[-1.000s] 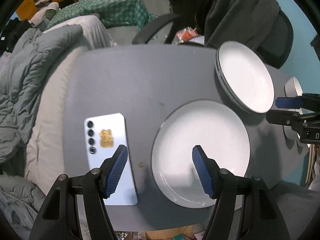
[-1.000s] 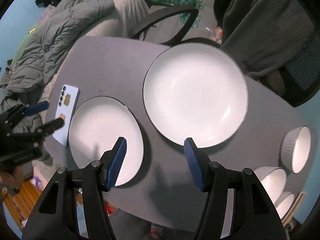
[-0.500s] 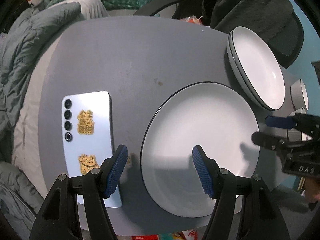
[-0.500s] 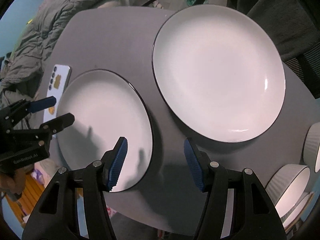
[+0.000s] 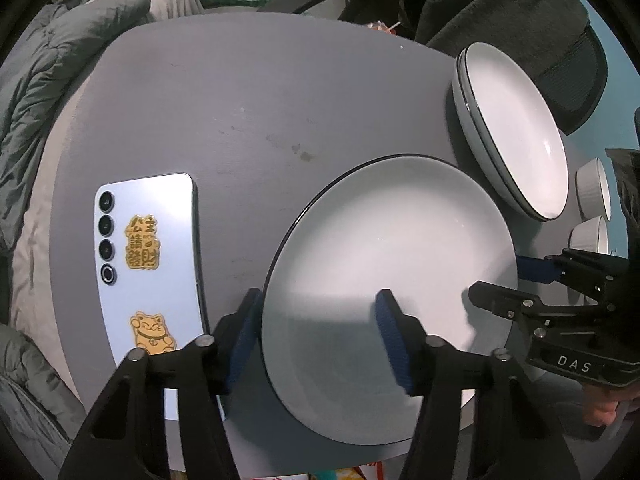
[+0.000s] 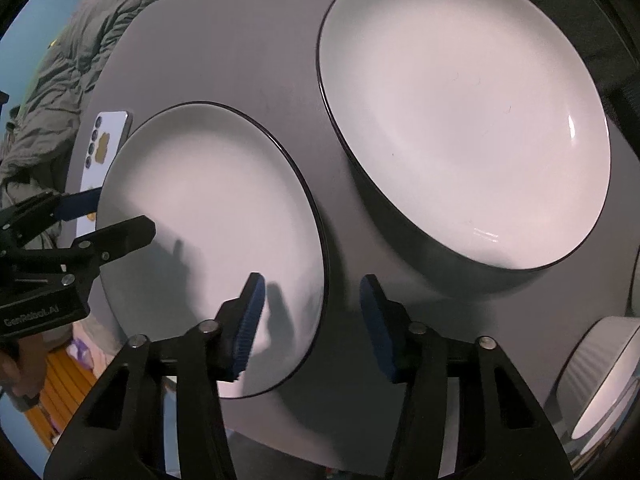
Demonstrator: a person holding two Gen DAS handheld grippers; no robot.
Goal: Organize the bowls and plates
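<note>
A flat white plate with a dark rim (image 5: 392,248) lies on the grey table (image 5: 240,100); it also shows in the right wrist view (image 6: 208,208). My left gripper (image 5: 320,336) is open and straddles its left rim, one finger outside and one over the plate. My right gripper (image 6: 310,320) is open and straddles the opposite rim; it shows in the left wrist view (image 5: 520,284). A larger deep white plate (image 6: 464,112) sits beyond, also seen in the left wrist view (image 5: 516,132). Small ribbed bowls (image 6: 600,380) stand at the right.
A pale blue phone with gold stickers (image 5: 148,268) lies on the table left of the plate. A grey padded jacket (image 5: 36,92) hangs off the table's left side. A chair with dark clothing (image 5: 500,8) stands behind the table.
Both grippers have moved down and in toward the flat plate, from hovering above to straddling its opposite rims. The plates have not moved.
</note>
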